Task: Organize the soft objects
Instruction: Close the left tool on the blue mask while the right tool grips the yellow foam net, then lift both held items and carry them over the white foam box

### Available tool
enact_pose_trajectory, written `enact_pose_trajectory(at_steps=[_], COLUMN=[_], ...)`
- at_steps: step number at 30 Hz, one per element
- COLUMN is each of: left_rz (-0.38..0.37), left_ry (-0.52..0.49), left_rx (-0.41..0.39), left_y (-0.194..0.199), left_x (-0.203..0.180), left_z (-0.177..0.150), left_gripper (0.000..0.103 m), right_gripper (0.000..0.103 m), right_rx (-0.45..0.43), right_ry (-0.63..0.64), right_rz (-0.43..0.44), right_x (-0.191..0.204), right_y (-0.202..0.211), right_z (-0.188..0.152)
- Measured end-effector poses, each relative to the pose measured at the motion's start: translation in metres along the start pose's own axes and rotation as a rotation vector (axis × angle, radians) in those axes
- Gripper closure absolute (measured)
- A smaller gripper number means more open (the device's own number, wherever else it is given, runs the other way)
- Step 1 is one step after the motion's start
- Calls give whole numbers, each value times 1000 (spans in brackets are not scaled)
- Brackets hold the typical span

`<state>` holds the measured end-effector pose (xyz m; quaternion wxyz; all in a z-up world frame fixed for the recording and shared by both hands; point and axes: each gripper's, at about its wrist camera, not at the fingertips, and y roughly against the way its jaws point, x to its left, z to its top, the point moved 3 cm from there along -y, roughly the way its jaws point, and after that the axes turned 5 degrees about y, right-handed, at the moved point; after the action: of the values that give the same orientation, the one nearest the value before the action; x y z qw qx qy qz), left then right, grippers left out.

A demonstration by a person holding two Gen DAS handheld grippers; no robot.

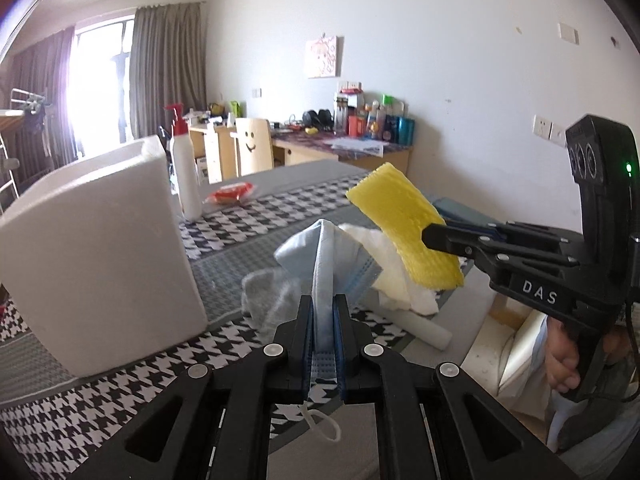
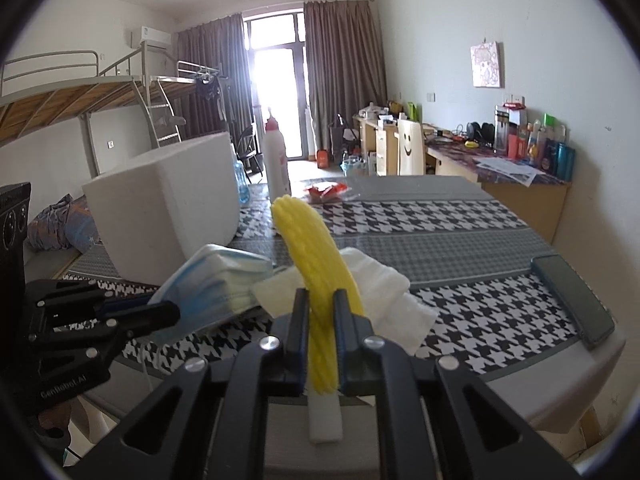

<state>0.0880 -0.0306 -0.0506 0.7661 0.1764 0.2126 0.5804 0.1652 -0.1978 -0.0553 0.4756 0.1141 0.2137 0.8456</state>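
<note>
A pale blue face mask [image 1: 320,256] is clamped edge-on between the jaws of the left gripper [image 1: 323,308] and held up above the near edge of the houndstooth-covered table [image 1: 248,216], its ear loop dangling beneath the fingers. A ribbed yellow sponge cloth [image 2: 320,280] is pinched between the jaws of the right gripper [image 2: 320,312], lifted clear of the cloth-covered top, with a strip of white foam [image 2: 326,416] seen below it at the table's near edge. White wipes [image 2: 384,284] and a grey cloth [image 1: 268,292] are left lying on the table just behind the two raised items, near the near edge. A white foam box [image 1: 96,256] is stood toward the left side of the table, and a white pump bottle [image 1: 186,172] with a red top is seen behind it, beside a red-and-white packet [image 1: 230,194] near the far edge. A dark phone [image 2: 572,304] is laid close to the right edge. A hand [image 1: 564,360] is seen wrapped round the right gripper's handle.
</note>
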Motion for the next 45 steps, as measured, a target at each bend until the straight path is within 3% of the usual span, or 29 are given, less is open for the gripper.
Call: enact_pose_trajectory(at_steps=[10, 22, 33, 45], left_rz=[-19, 42, 70, 108], left_ry=[31, 46, 39, 48], left_rx=[-57, -119, -114, -234], left_y=[13, 10, -1, 27], left_x=[3, 0, -2, 7], left_z=[26, 75, 91, 125], left_gripper=[93, 93, 97, 97], right_gripper=[89, 89, 89, 89], right_rx=[-40, -79, -95, -152], right_ry=[-11, -24, -25, -11], right_rz=[-3, 41, 95, 89], right_x=[-3, -19, -41, -29], right_y=[8, 7, -8, 3], right_z=[17, 39, 58, 76])
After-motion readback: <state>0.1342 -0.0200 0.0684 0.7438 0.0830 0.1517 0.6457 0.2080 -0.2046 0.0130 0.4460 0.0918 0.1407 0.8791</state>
